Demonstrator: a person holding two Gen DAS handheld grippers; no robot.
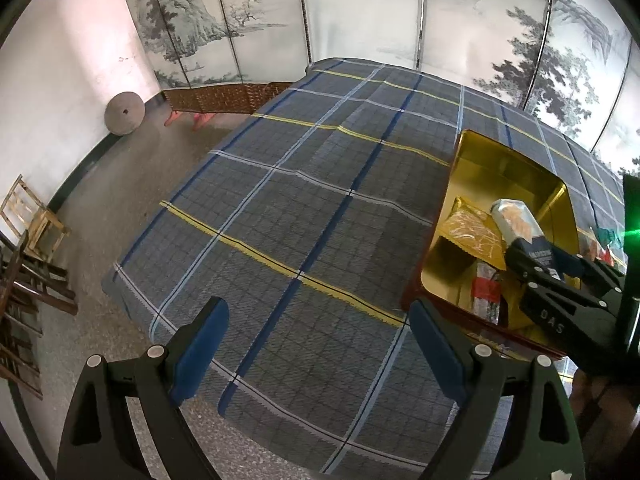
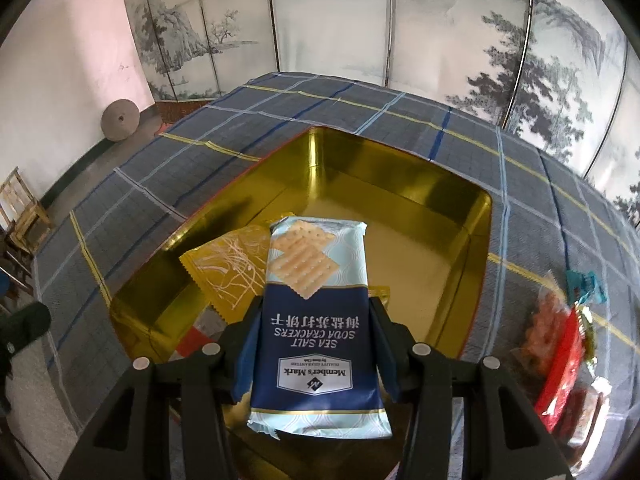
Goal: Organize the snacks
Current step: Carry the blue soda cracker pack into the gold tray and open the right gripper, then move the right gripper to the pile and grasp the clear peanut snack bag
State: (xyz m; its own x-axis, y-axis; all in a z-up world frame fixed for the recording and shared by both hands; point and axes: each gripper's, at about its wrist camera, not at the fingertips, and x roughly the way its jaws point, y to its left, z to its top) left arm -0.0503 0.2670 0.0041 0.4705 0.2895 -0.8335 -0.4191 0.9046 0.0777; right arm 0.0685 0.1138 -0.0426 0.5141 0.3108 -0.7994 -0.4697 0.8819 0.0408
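The sea salt soda cracker pack point(image 2: 316, 304) sits clamped across its width in my right fingers point(image 2: 316, 336), its long axis running straight ahead of them, over the gold tin point(image 2: 460, 184) on the desk point(image 2: 120, 208). A yellow snack packet point(image 2: 228, 264) lies beneath. My left fingers point(image 1: 316, 356) stand wide and empty, off to the tin's left.

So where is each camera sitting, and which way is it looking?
Left wrist: sits on the left gripper, looks down across the checked cloth; its open fingers show, the tin at right.
Right wrist: sits on the right gripper, looks down into the tin; its fingers clamp a cracker pack.
Both share the tin, cloth, pack, painted screen.
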